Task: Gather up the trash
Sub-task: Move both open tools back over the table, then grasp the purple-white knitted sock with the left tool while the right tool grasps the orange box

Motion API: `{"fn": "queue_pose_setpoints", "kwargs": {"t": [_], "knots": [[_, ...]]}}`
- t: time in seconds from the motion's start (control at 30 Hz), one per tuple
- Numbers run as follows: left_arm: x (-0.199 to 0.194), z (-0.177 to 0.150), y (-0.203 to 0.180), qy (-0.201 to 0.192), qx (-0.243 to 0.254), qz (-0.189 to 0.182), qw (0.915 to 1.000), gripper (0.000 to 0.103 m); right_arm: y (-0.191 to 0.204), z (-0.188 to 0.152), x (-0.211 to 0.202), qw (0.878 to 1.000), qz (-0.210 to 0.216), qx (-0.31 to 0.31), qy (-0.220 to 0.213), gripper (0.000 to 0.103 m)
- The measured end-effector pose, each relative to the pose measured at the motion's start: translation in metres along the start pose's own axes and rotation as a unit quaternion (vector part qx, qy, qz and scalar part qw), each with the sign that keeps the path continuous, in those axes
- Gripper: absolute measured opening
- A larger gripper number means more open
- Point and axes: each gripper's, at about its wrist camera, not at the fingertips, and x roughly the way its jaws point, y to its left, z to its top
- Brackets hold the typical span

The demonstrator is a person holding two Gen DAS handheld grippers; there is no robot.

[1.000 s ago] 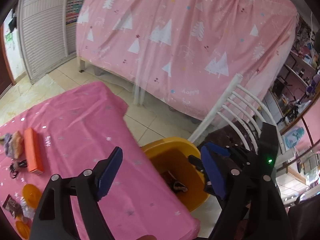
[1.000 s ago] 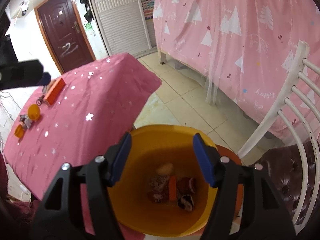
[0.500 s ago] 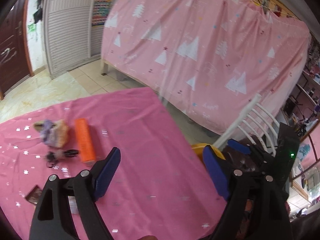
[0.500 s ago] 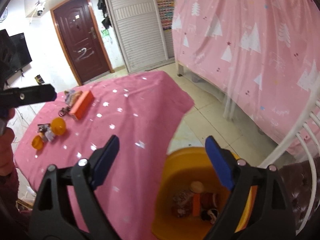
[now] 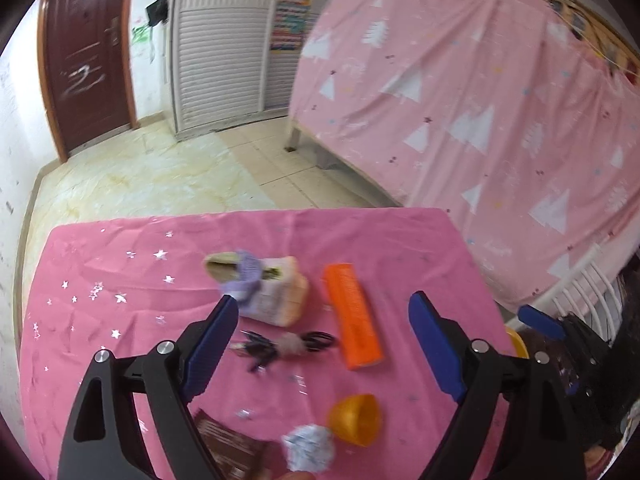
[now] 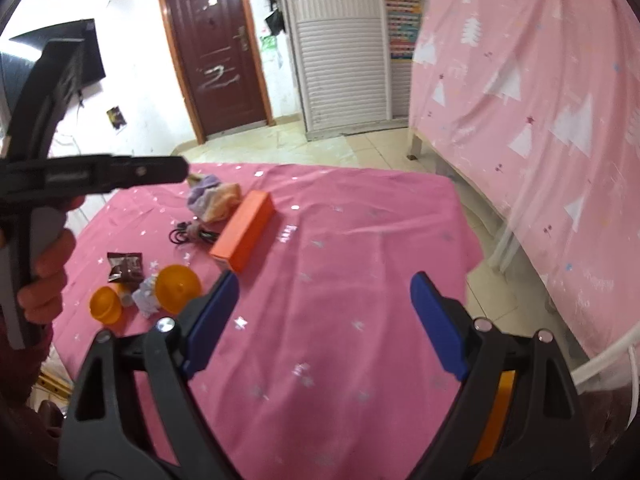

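- Now both grippers, left (image 5: pixel 320 344) and right (image 6: pixel 324 320), stand apart, gripping nothing.
- Trash clusters at ten o'clock of the table (image 6: pixel 360 280); its right edge lies bare.

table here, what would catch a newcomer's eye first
The bright pink star-print tablecloth fills both views, with the orange box lying near its middle. Left of the box sits a small litter cluster: orange capsule halves, a crumpled paper ball and a brown wrapper.

Dark red panelled door (image 6: pixel 218 44) in a white wall (image 6: pixel 132 80), white louvred wardrobe doors (image 5: pixel 224 40), pale tiled floor (image 5: pixel 160 176), pink tree-print curtain (image 5: pixel 480 92), wall-mounted television (image 6: pixel 90 52), white chair back (image 5: pixel 580 284).
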Motion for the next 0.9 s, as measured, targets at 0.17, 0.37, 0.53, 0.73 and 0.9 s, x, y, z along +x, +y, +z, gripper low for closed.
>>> {"fn": "queue_pose_setpoints", "kwargs": {"t": [0.17,0.37,0.53,0.73,0.9], "knots": [[0.016,0.007,0.026,0.012,-0.013,0.010,0.9998,0.081,0.012,0.008,0.016,1.000,0.008,-0.004,0.011,0.084],[0.038,0.015,0.040,0.027,-0.019,0.018,0.9993,0.081,0.021,0.014,0.029,1.000,0.013,-0.010,0.021,0.087],[0.057,0.018,0.045,0.044,-0.020,0.019,0.9986,0.081,0.031,0.020,0.038,0.999,0.021,-0.020,0.026,0.087],[0.075,0.016,0.049,0.063,-0.022,0.024,0.9975,0.081,0.041,0.026,0.048,0.999,0.029,-0.032,0.032,0.091],[0.086,0.017,0.050,0.076,-0.028,0.020,0.9966,0.081,0.051,0.032,0.055,0.998,0.033,-0.042,0.034,0.091]]}}
